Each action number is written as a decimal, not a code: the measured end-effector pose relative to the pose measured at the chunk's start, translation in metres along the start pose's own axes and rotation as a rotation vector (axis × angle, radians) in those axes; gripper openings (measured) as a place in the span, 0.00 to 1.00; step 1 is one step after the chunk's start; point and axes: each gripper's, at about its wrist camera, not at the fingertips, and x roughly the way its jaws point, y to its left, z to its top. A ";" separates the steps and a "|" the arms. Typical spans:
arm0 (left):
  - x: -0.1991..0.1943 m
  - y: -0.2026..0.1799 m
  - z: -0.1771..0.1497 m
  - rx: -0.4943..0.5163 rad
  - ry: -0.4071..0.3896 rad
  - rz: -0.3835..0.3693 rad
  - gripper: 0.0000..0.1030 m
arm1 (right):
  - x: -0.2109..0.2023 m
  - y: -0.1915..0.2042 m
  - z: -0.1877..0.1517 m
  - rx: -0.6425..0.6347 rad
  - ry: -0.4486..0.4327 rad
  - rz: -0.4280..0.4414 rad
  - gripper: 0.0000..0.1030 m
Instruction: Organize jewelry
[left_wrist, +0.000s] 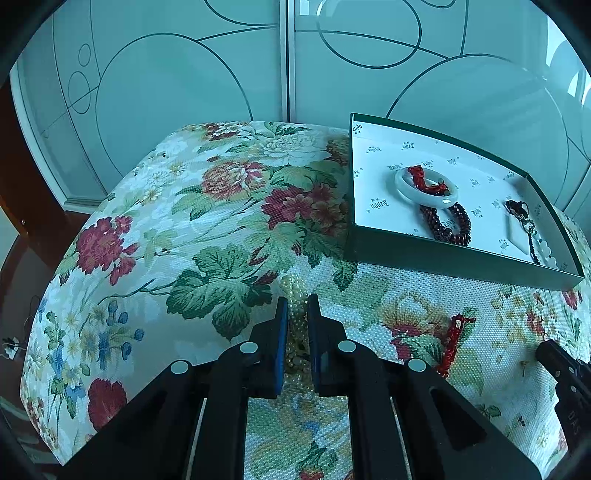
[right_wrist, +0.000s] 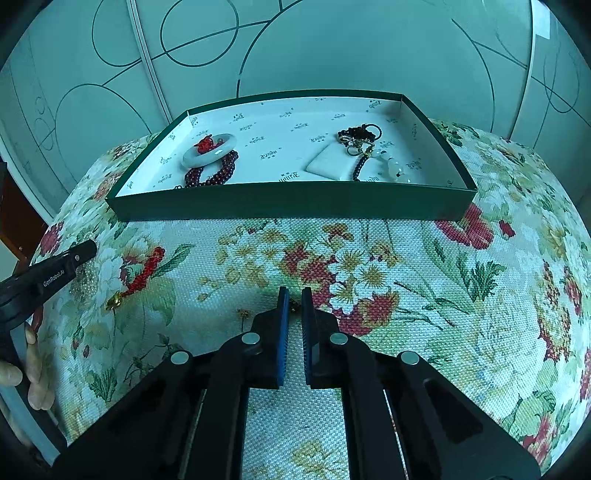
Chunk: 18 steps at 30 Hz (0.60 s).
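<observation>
My left gripper (left_wrist: 296, 301) is shut on a pearl strand (left_wrist: 293, 295) that lies on the floral cloth. My right gripper (right_wrist: 292, 295) stands narrowly apart over a small gold piece (right_wrist: 293, 305) on the cloth; whether it grips it I cannot tell. A green tray (right_wrist: 295, 201) holds a white bangle (right_wrist: 208, 151) with a red cord, a dark red bead bracelet (right_wrist: 212, 171), a white pendant (right_wrist: 330, 164) and a dark beaded chain (right_wrist: 360, 138). A red cord bracelet (right_wrist: 146, 273) with a gold bell lies on the cloth, left of my right gripper.
The floral cloth (right_wrist: 406, 295) covers a rounded table that drops off at the sides. Glass sliding doors (left_wrist: 184, 92) stand behind it. A small gold earring (right_wrist: 243, 314) lies near my right gripper. A hand (right_wrist: 22, 369) holds the left tool.
</observation>
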 end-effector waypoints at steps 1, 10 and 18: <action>0.000 0.000 0.000 0.000 0.000 0.000 0.10 | 0.000 -0.001 0.000 0.003 -0.001 0.000 0.06; 0.000 -0.001 -0.001 0.005 0.001 -0.001 0.10 | -0.007 -0.012 0.000 0.026 -0.016 -0.003 0.06; -0.004 -0.007 -0.003 0.023 -0.002 -0.002 0.10 | -0.013 -0.023 -0.001 0.044 -0.030 -0.014 0.06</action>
